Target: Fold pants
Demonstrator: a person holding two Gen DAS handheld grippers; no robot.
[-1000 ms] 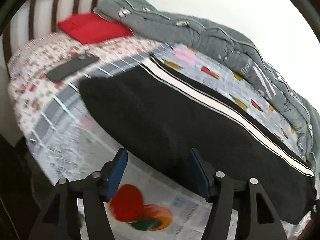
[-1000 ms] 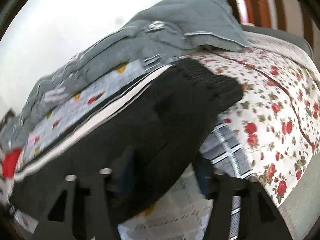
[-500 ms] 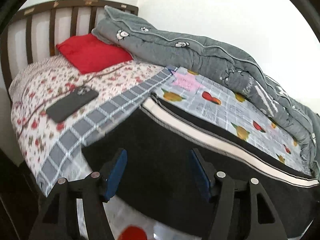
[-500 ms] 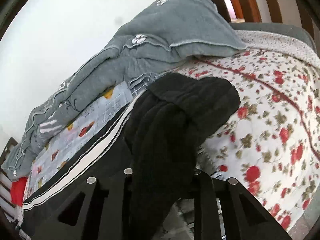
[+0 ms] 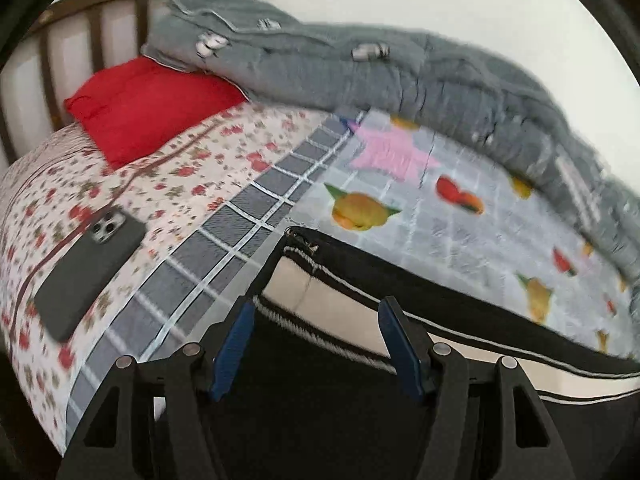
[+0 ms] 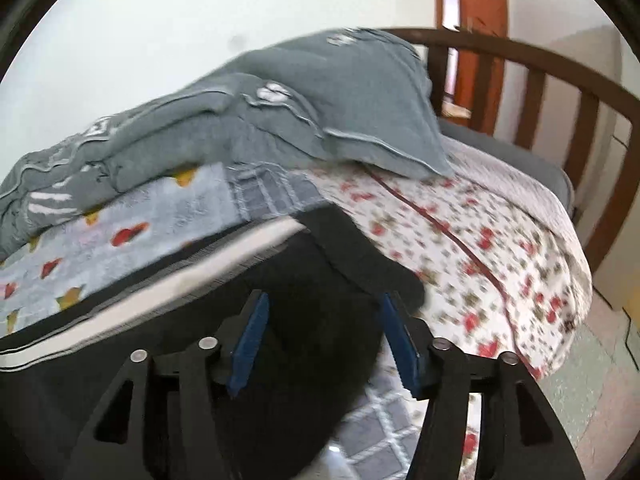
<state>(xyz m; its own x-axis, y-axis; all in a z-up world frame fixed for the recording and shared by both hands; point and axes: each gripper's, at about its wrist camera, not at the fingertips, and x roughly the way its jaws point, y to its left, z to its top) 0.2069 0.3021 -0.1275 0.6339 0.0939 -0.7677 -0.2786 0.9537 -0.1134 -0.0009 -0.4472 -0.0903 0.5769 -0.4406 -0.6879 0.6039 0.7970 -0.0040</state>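
The pants (image 5: 360, 420) lie spread on the bed, black with a broad white side stripe edged by thin lines, on top of a grey blanket (image 5: 460, 208) printed with fruit. They run along the near edge of the bed, and one end of them, with a zip or seam showing at its corner, stops just short of the blanket's checked border. In the right wrist view the same pants (image 6: 200, 340) stretch off to the left, and their dark bulky end bunches up at the line where the blanket meets the floral sheet (image 6: 500, 248).

The left gripper (image 5: 316, 344) hangs over the striped edge of the pants with its blue pads spread apart; the cloth lies below and between them, but neither pad presses on it. The right gripper (image 6: 324, 344) sits over the bunched black end, its jaws opening, with fabric between the pads yet not pinched by them as far as the blurred frame shows.

A dark phone (image 5: 88, 268) lies face down on the floral sheet near the bed's left edge, well apart from the pants. A red pillow (image 5: 148, 108) rests at the head corner against the slatted wooden headboard (image 5: 100, 36). A rolled grey quilt (image 5: 400, 76) runs along the far edge of the bed beside the wall.
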